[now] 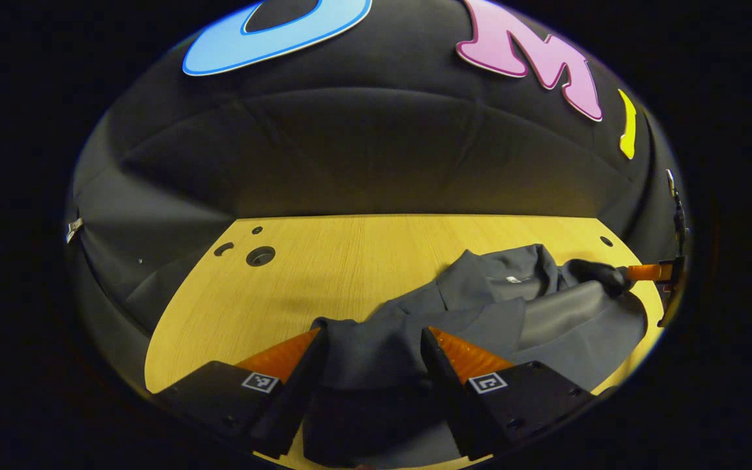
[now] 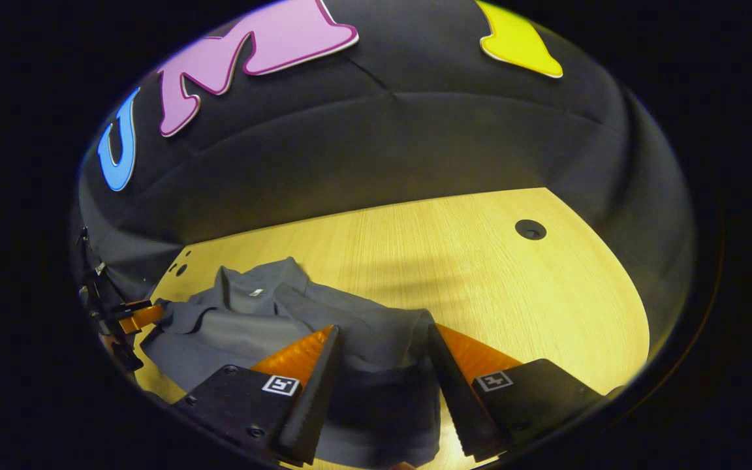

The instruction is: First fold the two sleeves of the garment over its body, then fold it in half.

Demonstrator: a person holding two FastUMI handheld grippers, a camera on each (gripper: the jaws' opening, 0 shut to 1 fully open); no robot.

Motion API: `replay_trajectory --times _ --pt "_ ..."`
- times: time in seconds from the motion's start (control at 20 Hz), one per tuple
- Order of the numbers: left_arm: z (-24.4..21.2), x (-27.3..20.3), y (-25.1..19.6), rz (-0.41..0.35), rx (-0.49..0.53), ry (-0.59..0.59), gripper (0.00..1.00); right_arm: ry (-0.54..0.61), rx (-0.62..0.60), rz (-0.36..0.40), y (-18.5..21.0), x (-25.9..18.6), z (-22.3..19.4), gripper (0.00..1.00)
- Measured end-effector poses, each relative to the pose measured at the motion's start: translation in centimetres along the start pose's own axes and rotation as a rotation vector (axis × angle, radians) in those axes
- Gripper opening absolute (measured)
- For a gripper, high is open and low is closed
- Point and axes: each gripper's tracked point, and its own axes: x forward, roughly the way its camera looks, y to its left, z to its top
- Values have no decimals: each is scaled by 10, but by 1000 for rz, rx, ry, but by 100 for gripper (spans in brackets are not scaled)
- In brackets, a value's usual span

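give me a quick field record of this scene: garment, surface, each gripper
garment: dark grey fabric garment, crumpled, partly folded over itself, lying on the table
surface: light wooden table with round holes
left gripper: left gripper low over one end of the garment, fabric bunched between its spread fingers; whether they pinch it is unclear
right gripper: right gripper over the opposite end, fabric between its spread fingers; grip likewise unclear
fold state: not flat; halving fold not yet done
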Motion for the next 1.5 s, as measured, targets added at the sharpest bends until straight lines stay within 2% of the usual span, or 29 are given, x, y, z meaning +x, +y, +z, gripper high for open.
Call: replay_trajectory --times 0.15,0.7,1.1,1.5 --pt "12 -28 -10 -31 0 -43 92 -24 -24 9 10 -30 4 91" --pt "38 -151 -43 -117 -33 -177 94 -139 -3 86 52 -145 27 91" --pt "36 -220 -56 -148 3 -247 94 -175 -37 152 86 -200 11 91" --pt "16 -261 -75 -213 -10 -243 94 -219 -63 214 120 -250 -5 91"
